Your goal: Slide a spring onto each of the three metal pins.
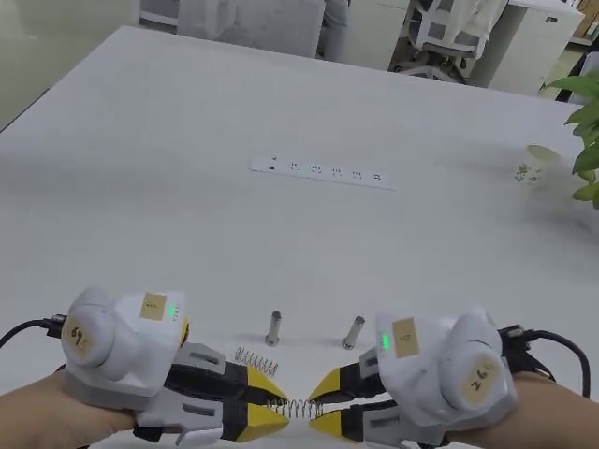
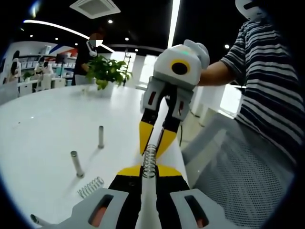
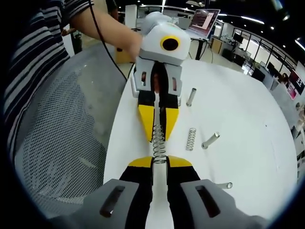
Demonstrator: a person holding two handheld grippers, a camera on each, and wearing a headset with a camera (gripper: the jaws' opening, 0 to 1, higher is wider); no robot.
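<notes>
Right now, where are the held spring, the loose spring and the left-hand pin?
held spring (image 1: 295, 407), head view, middle of its exposed coils.
loose spring (image 1: 256, 360), head view, middle of its coils.
left-hand pin (image 1: 273, 328), head view, middle of its shaft.

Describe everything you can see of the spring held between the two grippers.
The spring is a thin coil of bare silvery wire with evenly spaced open turns, and it looks unbent. It lies straight and roughly level, bridging the gap between the grippers near the front edge of the white table. The left gripper pinches one end in its yellow-tipped jaws and the right gripper pinches the other. It appears lifted clear of the tabletop.
</notes>
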